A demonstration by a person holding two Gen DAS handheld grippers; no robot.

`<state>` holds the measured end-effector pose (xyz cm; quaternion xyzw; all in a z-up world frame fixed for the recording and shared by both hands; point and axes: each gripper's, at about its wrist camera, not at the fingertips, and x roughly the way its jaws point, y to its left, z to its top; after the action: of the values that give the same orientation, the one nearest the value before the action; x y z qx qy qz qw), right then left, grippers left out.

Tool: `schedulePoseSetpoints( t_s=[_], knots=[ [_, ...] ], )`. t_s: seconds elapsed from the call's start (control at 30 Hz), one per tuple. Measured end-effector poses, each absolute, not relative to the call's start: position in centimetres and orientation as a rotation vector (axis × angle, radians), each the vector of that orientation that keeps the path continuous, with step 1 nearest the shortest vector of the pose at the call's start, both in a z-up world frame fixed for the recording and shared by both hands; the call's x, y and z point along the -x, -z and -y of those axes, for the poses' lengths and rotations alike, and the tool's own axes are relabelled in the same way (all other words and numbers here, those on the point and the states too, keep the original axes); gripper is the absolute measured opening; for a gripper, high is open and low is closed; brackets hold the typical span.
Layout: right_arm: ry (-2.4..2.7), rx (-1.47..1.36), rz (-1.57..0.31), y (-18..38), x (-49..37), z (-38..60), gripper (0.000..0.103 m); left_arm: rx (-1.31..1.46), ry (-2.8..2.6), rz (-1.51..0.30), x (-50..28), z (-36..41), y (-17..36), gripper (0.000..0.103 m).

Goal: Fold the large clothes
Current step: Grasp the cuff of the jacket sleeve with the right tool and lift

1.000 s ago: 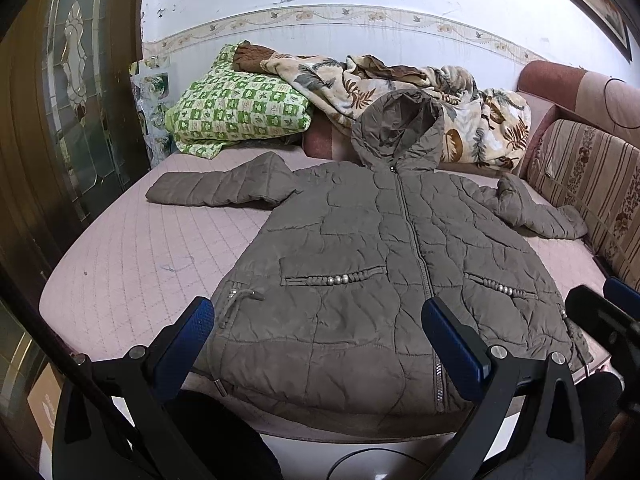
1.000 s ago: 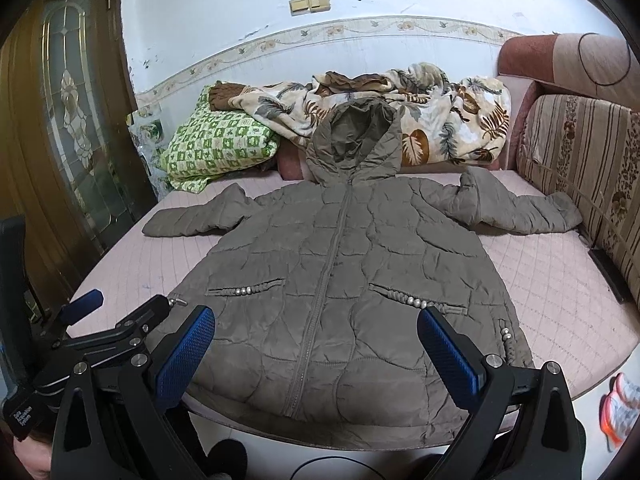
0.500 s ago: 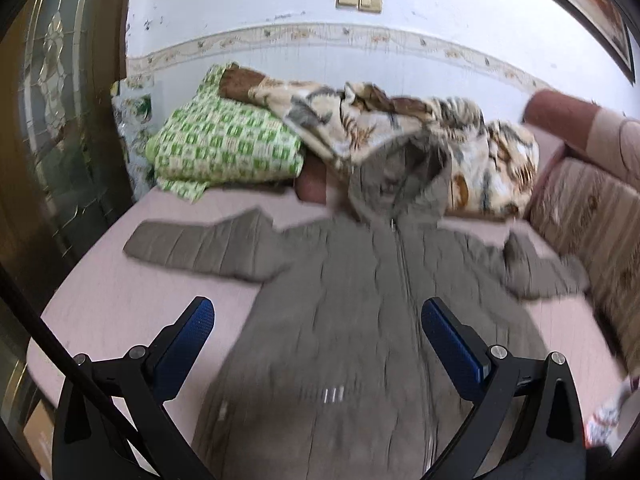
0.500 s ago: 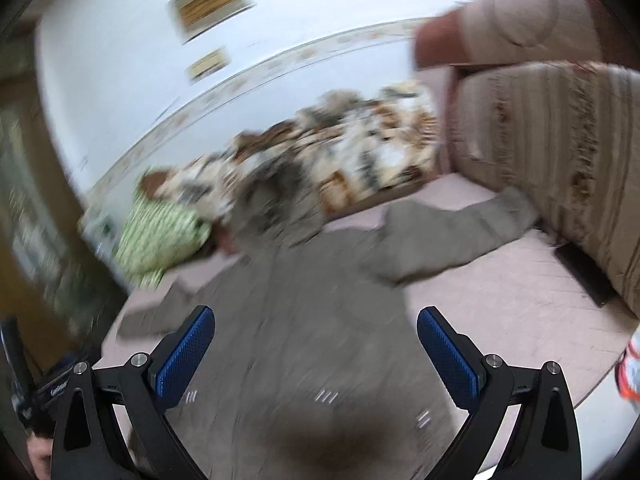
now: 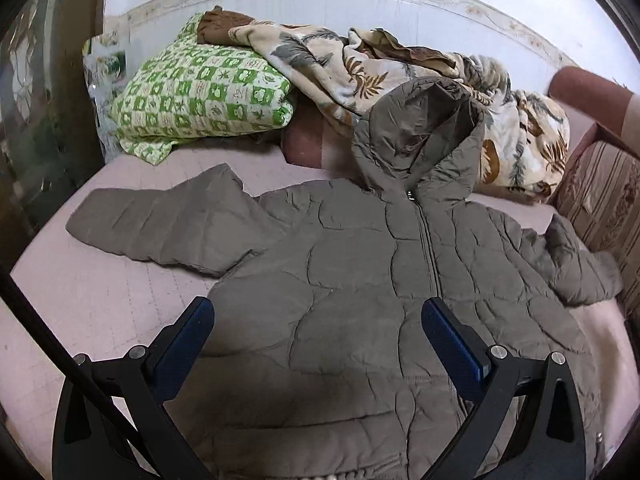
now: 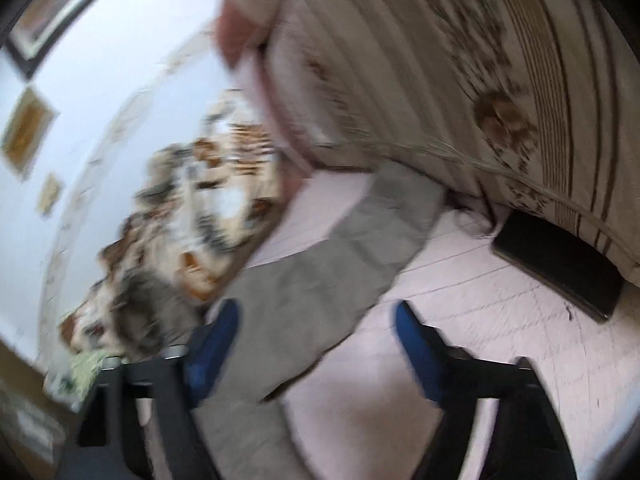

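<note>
A grey-brown quilted hooded jacket [image 5: 360, 280] lies front up on the pink bed [image 5: 100, 292], zipper closed, both sleeves spread out. Its hood [image 5: 416, 136] rests against the bedding at the back. My left gripper [image 5: 318, 336] hovers open over the jacket's chest, nothing between its blue pads. In the blurred right wrist view, my right gripper [image 6: 316, 340] hangs tilted over the jacket's right sleeve [image 6: 344, 248]. Its jaws are closing and the sleeve passes under the gap, with the pads not pressing on it.
A green checked pillow [image 5: 204, 92] and a leaf-print blanket [image 5: 360, 64] are piled at the head of the bed. A striped sofa cushion [image 6: 460, 80] borders the right side, with a flat black object [image 6: 560, 260] at its foot. A dark door [image 5: 40, 100] stands left.
Both grippers moved forward over the jacket. The right one swung to the right and rolled, now over the right sleeve, and its jaws have narrowed. The left jaws stayed wide.
</note>
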<state>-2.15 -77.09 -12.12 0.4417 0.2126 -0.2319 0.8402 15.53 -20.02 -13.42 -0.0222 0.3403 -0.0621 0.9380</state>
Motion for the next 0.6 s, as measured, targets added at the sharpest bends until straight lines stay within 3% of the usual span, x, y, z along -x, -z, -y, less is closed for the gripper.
schedulePoseSetpoints(
  t_s=[0.6],
  knots=[
    [0.722, -0.953, -0.552, 22.6, -5.3, 89.1, 0.066, 0.020, 0.204, -0.780, -17.7, 22.2, 16.3, 0.103]
  ],
)
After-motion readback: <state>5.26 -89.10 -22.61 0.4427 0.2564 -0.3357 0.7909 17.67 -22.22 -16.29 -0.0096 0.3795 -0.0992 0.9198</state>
